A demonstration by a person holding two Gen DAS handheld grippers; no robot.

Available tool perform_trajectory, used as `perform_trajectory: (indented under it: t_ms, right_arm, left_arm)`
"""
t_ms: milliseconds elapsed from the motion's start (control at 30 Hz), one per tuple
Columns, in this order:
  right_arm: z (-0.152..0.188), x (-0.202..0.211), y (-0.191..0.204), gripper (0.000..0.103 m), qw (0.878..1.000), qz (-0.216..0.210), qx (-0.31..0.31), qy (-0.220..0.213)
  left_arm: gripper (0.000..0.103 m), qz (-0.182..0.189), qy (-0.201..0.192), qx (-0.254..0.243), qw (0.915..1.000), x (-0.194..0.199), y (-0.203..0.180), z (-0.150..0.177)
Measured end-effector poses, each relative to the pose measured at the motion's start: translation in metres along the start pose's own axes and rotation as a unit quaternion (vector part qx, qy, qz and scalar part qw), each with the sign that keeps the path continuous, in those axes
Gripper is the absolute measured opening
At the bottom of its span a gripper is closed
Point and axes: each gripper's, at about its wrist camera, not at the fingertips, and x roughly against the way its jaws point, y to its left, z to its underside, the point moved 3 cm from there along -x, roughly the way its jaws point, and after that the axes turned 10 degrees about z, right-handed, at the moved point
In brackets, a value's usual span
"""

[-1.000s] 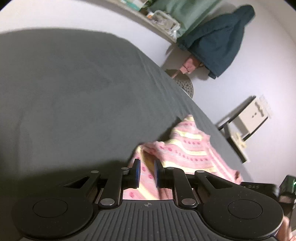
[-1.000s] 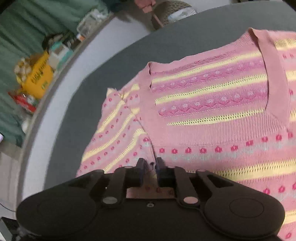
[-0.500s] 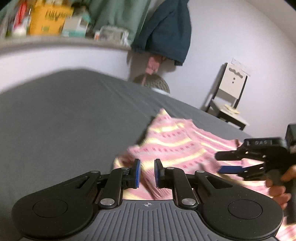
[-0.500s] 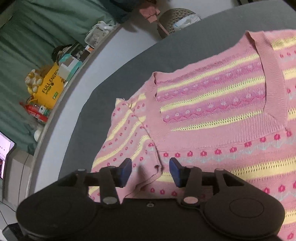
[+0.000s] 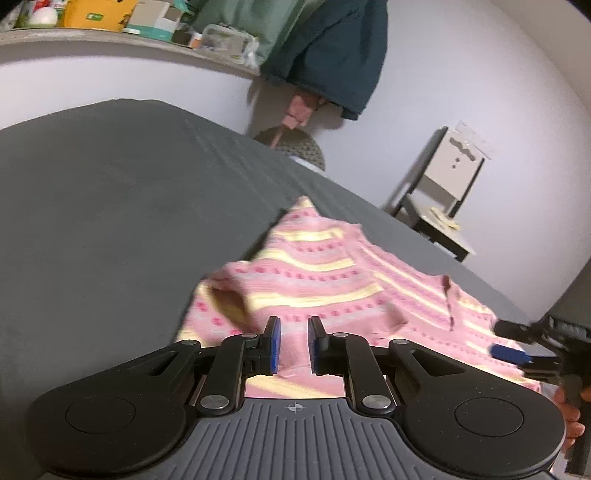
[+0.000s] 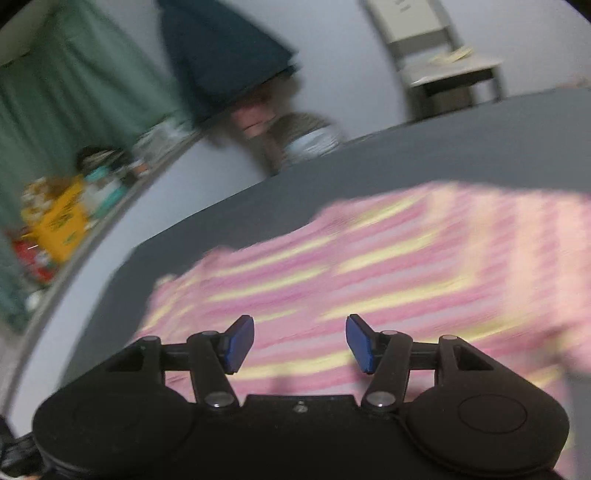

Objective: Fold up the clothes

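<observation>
A pink knit sweater [image 5: 314,273] with yellow stripes lies on the grey bed sheet [image 5: 110,203]. My left gripper [image 5: 293,332] is shut on its near edge, and pink fabric fills the narrow gap between the blue pads. That part of the sweater is pulled up into folds. My right gripper [image 6: 300,332] hovers over the sweater [image 6: 388,266], which is blurred here. Its jaws are opening wide with nothing between them. In the left wrist view the right gripper [image 5: 496,339] shows at the far right, held by a hand, above the sweater's right side.
A white chair [image 5: 443,195] stands past the bed's far corner. A dark coat [image 5: 332,55] hangs on the wall above a woven basket [image 5: 295,147]. A ledge with a yellow box [image 5: 99,14] and other clutter runs behind the bed. Grey sheet [image 6: 443,147] lies bare beyond the sweater.
My right gripper has let go of the sweater's edge, opened, and swung up and away from it. The left gripper keeps its hold and has rolled a little.
</observation>
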Motion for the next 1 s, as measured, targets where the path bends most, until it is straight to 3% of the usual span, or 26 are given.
perform_trajectory:
  t_ms: [167,367,533,700,800,867,1000]
  right_arm:
    - [-0.049,0.020,-0.086,0.054,0.992,0.117,-0.034,-0.034]
    - [-0.073,0.017,-0.157,0.053,0.976,0.194,-0.088,-0.042]
    - [-0.075,-0.005,-0.180,0.050,0.974,0.185,-0.121,-0.038]
    - [-0.070,-0.038,-0.192,0.041,0.970,0.188,-0.155,-0.021]
    - [-0.064,-0.047,-0.192,0.032,0.969,0.191,-0.152,-0.026]
    - [-0.061,-0.052,-0.190,0.005,0.970,0.192,-0.147,-0.029]
    - [-0.068,-0.043,-0.175,0.005,0.973,0.176,-0.137,-0.056]
  left_arm:
    - [0.014,0.021,0.016,-0.024,0.9994,0.000,-0.018,0.005]
    - [0.014,0.030,0.022,-0.040,0.9985,0.007,-0.026,0.009]
    - [0.014,0.033,0.041,-0.050,0.9973,0.002,-0.031,0.014]
    - [0.014,0.039,0.059,-0.072,0.9949,0.000,-0.034,0.020]
    - [0.014,0.037,0.065,-0.078,0.9941,0.002,-0.032,0.023]
    - [0.014,0.036,0.066,-0.078,0.9941,0.003,-0.029,0.024]
    - [0.014,0.031,0.068,-0.068,0.9949,0.001,-0.024,0.025]
